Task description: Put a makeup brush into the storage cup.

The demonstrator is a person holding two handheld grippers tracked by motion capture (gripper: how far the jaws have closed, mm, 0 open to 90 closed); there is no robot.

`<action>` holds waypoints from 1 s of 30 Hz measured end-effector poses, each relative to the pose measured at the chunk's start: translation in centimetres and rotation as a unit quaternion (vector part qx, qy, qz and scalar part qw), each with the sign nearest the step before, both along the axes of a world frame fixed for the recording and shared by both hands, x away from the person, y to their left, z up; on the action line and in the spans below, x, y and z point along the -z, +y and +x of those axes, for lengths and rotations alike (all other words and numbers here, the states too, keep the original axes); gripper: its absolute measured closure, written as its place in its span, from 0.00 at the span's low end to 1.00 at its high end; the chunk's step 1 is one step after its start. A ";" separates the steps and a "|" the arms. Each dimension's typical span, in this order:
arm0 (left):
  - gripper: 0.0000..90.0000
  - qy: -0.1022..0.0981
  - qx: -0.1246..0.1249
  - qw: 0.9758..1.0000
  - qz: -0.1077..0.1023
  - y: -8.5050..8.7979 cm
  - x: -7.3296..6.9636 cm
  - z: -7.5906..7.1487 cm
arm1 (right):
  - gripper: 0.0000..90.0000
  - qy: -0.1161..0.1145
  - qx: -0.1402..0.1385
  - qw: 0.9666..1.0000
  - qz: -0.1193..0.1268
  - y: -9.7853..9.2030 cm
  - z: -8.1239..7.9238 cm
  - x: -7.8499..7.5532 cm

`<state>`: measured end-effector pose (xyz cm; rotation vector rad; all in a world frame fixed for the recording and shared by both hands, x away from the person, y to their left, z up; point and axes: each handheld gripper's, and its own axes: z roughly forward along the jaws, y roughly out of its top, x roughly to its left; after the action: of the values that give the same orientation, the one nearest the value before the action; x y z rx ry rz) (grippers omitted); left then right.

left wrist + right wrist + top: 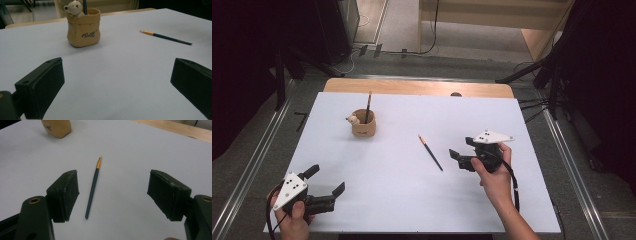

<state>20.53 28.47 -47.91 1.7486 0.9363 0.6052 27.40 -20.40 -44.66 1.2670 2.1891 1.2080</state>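
**Right gripper at loose pencil, jaws apart, nothing held**

Right gripper (457, 159) over white table cover (412, 200), right of centre, held in person's right hand (494, 175), jaws aimed left toward pencil (430, 152). Jaws released, wide apart, not touching pencil. Pencil flat on cover, apart from both jaws, just left of gripper tips in high view. In right gripper view pencil (93, 187) lies between the two black jaws, nearer the left one, gold band and tip pointing away; dark barrel, near end level with the pads (66, 195).

Left gripper (328, 181) low at near left corner, in left hand (294, 222), jaws spread open, nothing between them. Left gripper view: bare white cover between jaws, pencil (166, 37) far off upper right, well apart.

Tan bag-shaped holder (363, 124) at back left of cover, well apart from loose pencil. High view shows second pencil (368, 106) standing in it, leaning slightly. Left gripper view gives holder (83, 28) close up: small bear figure (73, 8) on rim, dark lettering on front, lower part of standing pencil beside bear. Right gripper view catches just bottom of holder (56, 127) at top left edge, bear and standing pencil cut off.

Wooden table edge (412, 87) past the cover's far side in high view; grey plate with dots on top of each gripper.
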 end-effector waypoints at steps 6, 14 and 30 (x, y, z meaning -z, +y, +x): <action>0.00 0.000 0.004 1.000 0.001 0.0 0.0 0.0 | 0.32 0.039 -0.028 0.999 -0.018 1.0 1.3 0.3; 0.00 0.000 0.006 1.000 0.000 -0.1 0.0 0.0 | 0.44 0.102 -0.069 0.990 -0.062 3.7 3.2 1.5; 0.00 0.000 0.008 1.000 0.001 -0.2 0.0 0.0 | 0.64 0.170 -0.076 0.978 -0.096 6.9 5.6 2.6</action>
<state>20.56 28.32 -47.91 1.7569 0.9211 0.5948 32.99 -13.53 -47.23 1.3248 2.6162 0.8500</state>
